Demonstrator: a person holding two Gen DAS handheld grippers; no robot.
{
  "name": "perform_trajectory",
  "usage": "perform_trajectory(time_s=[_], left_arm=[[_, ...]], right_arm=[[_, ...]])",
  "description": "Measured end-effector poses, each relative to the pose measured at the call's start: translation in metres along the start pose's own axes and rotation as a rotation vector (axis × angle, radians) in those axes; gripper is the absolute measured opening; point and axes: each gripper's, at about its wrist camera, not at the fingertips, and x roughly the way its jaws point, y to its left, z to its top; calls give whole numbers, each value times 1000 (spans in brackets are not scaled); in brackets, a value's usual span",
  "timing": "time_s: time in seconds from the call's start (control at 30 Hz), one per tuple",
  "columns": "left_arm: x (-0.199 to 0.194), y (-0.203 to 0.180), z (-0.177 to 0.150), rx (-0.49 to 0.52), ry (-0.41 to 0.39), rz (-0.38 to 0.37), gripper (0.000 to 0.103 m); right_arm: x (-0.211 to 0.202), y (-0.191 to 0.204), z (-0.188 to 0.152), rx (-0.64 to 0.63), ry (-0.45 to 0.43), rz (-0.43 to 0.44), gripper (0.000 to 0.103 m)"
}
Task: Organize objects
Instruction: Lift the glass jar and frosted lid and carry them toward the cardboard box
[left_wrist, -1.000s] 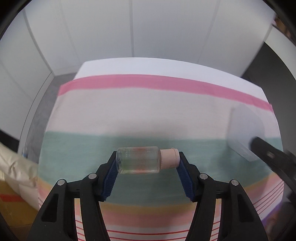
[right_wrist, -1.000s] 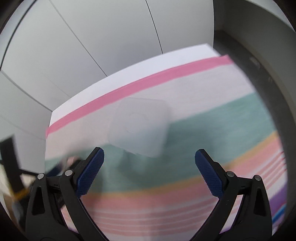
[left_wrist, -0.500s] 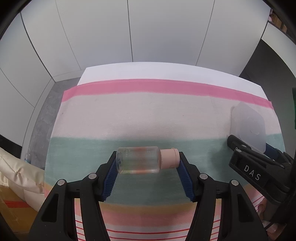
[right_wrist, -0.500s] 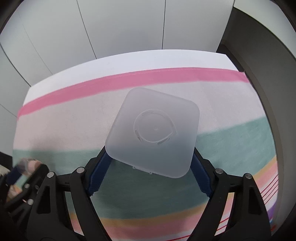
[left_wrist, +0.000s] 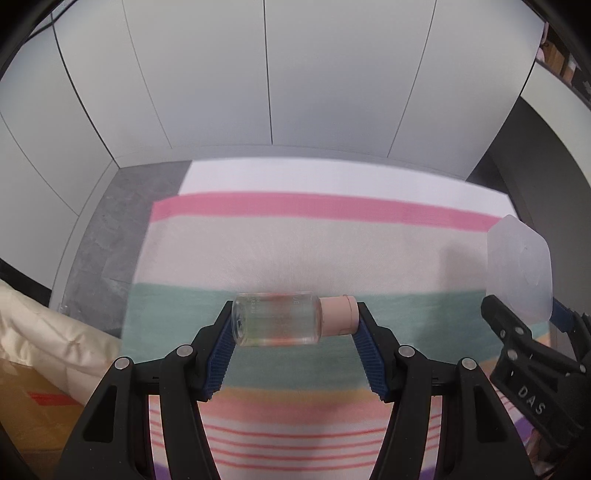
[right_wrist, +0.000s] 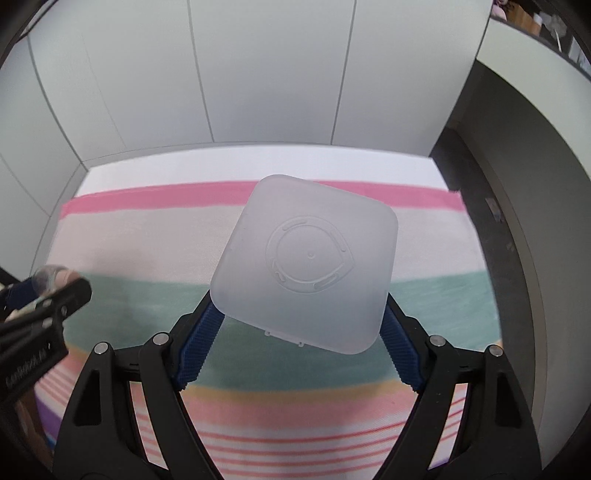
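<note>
My left gripper (left_wrist: 295, 325) is shut on a small clear bottle (left_wrist: 277, 319) with a pale pink cap (left_wrist: 339, 316), held lengthwise between the blue pads, above the striped cloth (left_wrist: 295, 251). My right gripper (right_wrist: 297, 325) is shut on a frosted square plastic box (right_wrist: 306, 273) with a round embossed mark on its face, lifted off the cloth (right_wrist: 147, 236). In the left wrist view the same box (left_wrist: 519, 269) and the right gripper (left_wrist: 524, 325) show at the right edge. The bottle's end (right_wrist: 50, 277) and the left gripper (right_wrist: 44, 295) show at the left of the right wrist view.
The cloth covers a white table (left_wrist: 332, 173) that ends at white wall panels. Grey floor (left_wrist: 107, 236) lies to the left, a cream cushion (left_wrist: 44, 332) at the near left. A dark gap (right_wrist: 491, 206) runs along the table's right side.
The right gripper closed on the frosted box and lifted it off the cloth. Both grippers have risen; the left one keeps the bottle as before.
</note>
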Motion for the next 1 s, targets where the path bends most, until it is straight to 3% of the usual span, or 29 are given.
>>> perform_trajectory(time_s=[0.2, 0.3, 0.6, 0.73, 1.0], left_arm=[[-73, -9, 22, 50, -53, 38, 62], [-110, -9, 31, 39, -73, 6, 62], [-219, -15, 51, 66, -178, 5, 62], [-248, -16, 49, 72, -197, 8, 62], [-275, -25, 30, 88, -194, -3, 62]], right_arm=[[-54, -12, 20, 0, -2, 46, 84], [-102, -11, 34, -15, -59, 21, 84], [-223, -26, 67, -40, -196, -8, 84], [-263, -27, 77, -44, -249, -10, 84], [-292, -29, 66, -86, -261, 27, 84]])
